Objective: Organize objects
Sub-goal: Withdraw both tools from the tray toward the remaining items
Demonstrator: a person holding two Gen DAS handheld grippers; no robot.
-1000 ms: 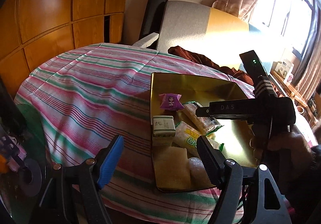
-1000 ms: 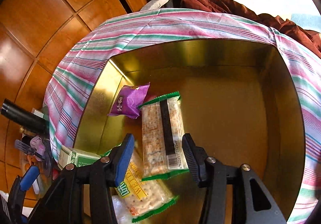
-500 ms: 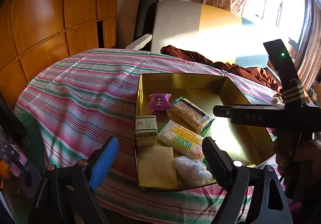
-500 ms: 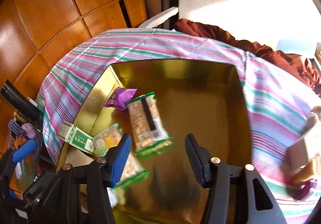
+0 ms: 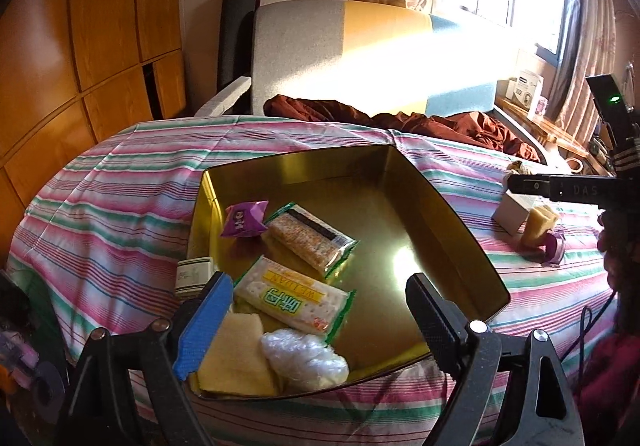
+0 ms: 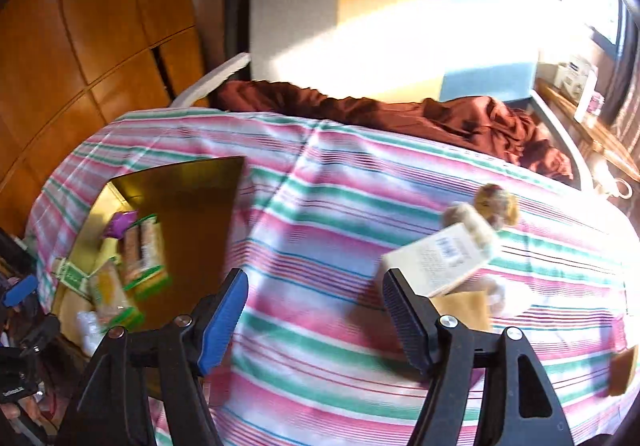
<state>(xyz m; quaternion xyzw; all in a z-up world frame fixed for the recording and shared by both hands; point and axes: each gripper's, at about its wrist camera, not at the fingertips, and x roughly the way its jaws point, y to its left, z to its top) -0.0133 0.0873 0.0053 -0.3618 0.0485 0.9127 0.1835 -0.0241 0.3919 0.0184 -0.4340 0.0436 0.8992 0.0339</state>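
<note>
Presently the gold tin [image 5: 448, 230] sat on the striped surface [image 5: 120, 206], its near half filled along the left wall. Contents, read from the left wrist view: a purple packet [image 5: 244, 219] at 11 o'clock of the tin floor, a green-edged cracker pack [image 5: 308, 238] just beside it toward 3 o'clock, a yellow-labelled biscuit pack [image 5: 294, 300] nearer the camera, a tan slab [image 5: 234, 356] and a clear wrapped bundle [image 5: 304, 360] at 6 o'clock, touching each other. A small green-printed box [image 5: 194, 276] leaned at the tin's left rim; whether it was inside or outside I could not tell. The left gripper [image 5: 316, 322] hovered over the near end of the tin, its fingers well apart and nothing between them but the view of the packs below. The right gripper [image 6: 316, 314] pointed at bare striped cloth to the right of the tin, its jaws opening, nothing between the fingers. Loose items lay at 2 o'clock of that view: a cream box [image 6: 436, 260], a blurred round snack [image 6: 496, 202] beyond it, and a tan piece [image 6: 464, 310] just behind the right finger. Motion blur was heavy in the right wrist view. A brown cloth [image 5: 460, 126] lay on the chair past the far edge.
</note>
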